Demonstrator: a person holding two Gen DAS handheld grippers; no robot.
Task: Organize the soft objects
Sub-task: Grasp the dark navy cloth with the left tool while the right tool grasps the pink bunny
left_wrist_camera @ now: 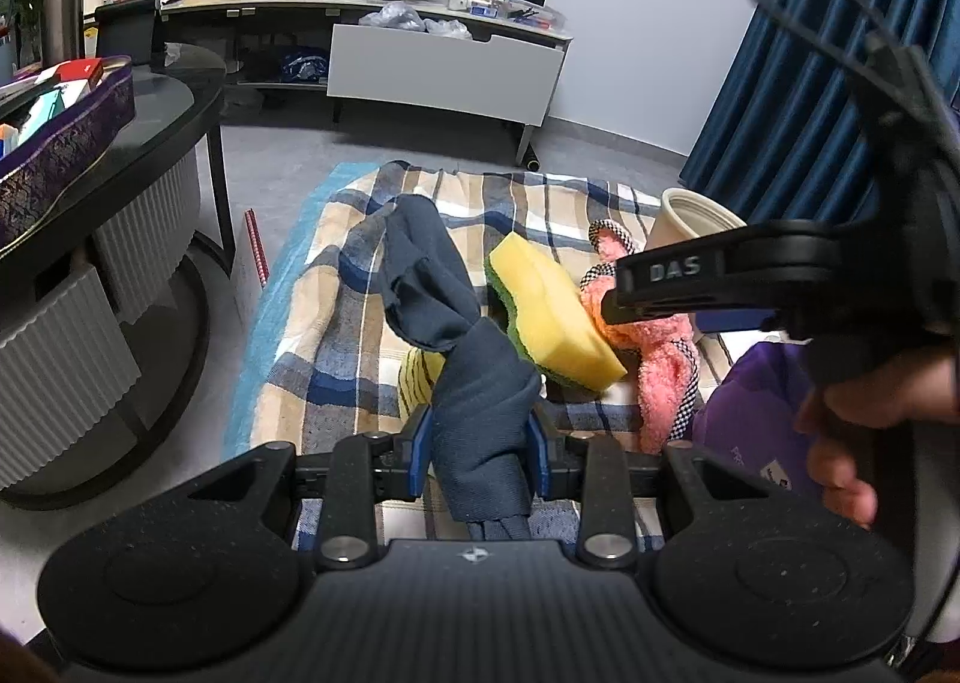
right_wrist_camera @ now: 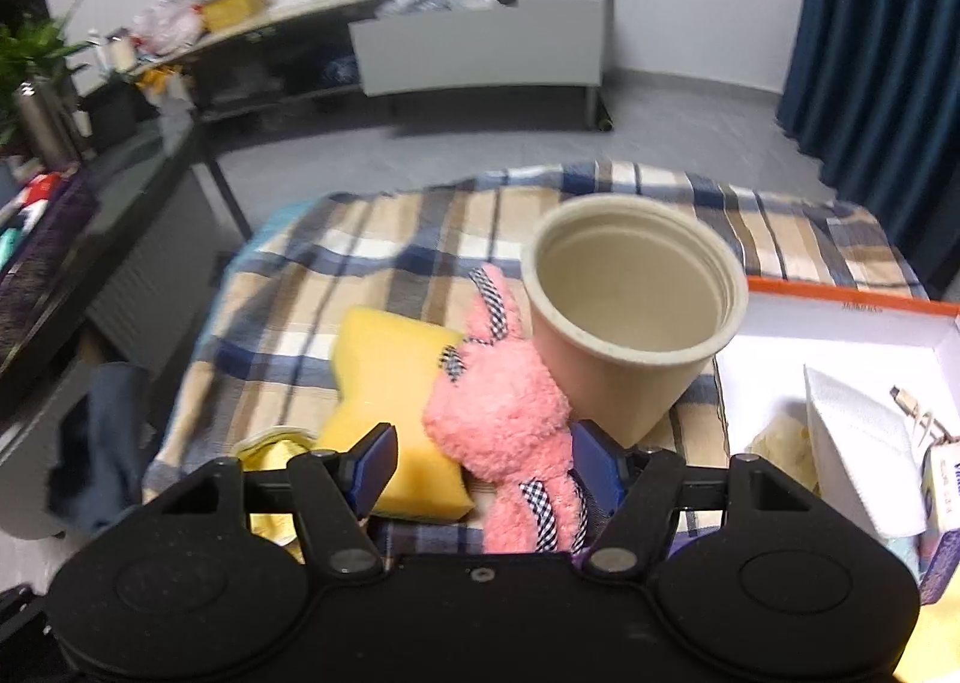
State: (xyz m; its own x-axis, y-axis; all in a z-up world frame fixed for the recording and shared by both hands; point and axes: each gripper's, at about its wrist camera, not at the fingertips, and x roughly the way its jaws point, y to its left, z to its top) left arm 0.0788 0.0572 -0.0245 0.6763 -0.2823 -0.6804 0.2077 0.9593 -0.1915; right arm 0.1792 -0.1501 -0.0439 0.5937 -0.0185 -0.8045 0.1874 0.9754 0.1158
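Left gripper (left_wrist_camera: 480, 446) pinches a dark blue cloth (left_wrist_camera: 462, 335) above the plaid blanket (left_wrist_camera: 336, 287). Right gripper (right_wrist_camera: 486, 467), marked "DAS", is spread around a pink plush toy (right_wrist_camera: 501, 413), between yellow sponge (right_wrist_camera: 390, 383) and beige cup (right_wrist_camera: 630, 335).

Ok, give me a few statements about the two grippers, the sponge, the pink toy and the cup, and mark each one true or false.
1. The left gripper is clamped on a dark blue cloth. True.
2. The right gripper is shut on the sponge. False: its jaws stand open, with the pink toy between them.
3. The cup is empty. True.
4. The pink toy lies inside the cup. False: it lies beside the cup on the checked blanket.
5. The sponge is yellow on top. True.
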